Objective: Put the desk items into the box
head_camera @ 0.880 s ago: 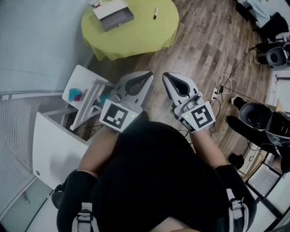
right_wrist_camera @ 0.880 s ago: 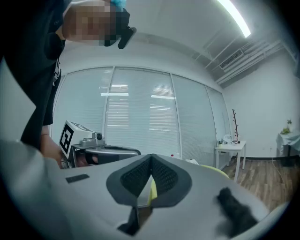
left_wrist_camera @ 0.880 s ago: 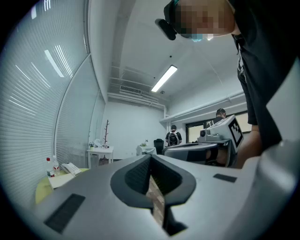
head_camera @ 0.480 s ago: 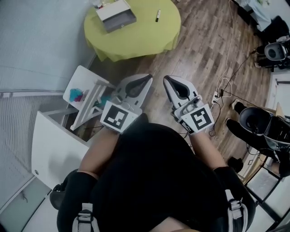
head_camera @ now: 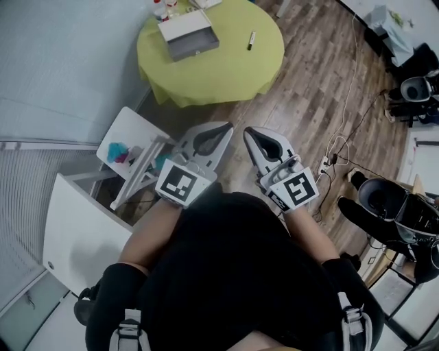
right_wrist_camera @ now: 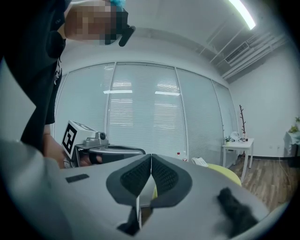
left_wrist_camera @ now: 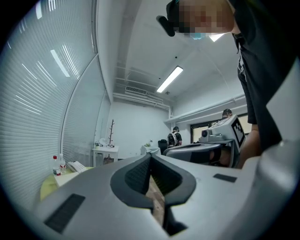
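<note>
A round yellow-green table [head_camera: 219,68] stands ahead at the top of the head view. On it lie a grey-and-white open box [head_camera: 188,34], a small dark marker [head_camera: 252,40] and bottles [head_camera: 164,8] at the far rim. I hold both grippers close to my body, well short of the table. The left gripper [head_camera: 227,126] [left_wrist_camera: 151,155] is shut, its jaw tips meeting with nothing between them. Beside it, the right gripper [head_camera: 247,131] [right_wrist_camera: 151,155] is shut and empty too. Each gripper shows in the other's view.
A small white side table [head_camera: 123,130] with teal items stands left of the grippers, a white desk corner [head_camera: 75,233] below it. Cables and a power strip [head_camera: 326,145] lie on the wooden floor at right, near dark bags and a chair [head_camera: 387,199].
The table and box sit lower and further right in the head view than before. Both grippers stay shut, side by side in front of my body.
</note>
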A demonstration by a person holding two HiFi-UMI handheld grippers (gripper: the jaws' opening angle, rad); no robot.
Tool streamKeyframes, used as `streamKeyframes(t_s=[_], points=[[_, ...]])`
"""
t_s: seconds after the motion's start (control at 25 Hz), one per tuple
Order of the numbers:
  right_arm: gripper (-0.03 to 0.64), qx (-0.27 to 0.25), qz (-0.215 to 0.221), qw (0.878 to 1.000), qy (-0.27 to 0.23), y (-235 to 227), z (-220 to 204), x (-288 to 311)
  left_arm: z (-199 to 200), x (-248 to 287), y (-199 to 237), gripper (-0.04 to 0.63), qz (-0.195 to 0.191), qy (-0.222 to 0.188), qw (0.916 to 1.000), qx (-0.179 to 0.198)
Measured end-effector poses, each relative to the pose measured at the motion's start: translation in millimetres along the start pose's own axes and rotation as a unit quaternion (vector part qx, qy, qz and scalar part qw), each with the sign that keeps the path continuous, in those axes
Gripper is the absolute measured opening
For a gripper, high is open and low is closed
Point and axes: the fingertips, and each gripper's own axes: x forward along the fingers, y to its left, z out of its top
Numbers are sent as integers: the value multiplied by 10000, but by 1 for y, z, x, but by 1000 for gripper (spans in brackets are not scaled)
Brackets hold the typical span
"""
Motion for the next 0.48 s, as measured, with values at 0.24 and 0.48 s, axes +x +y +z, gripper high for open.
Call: streamKeyframes(t_s=[0.24,0.48], points=[[18,28,-69,10000,24,-5,-1,20,-1,-1,22,10,65,-51,10000,-6],[17,-5,-57,10000,35,-24,-2,31,-3,12,36,11,109,-23,9999,-70]])
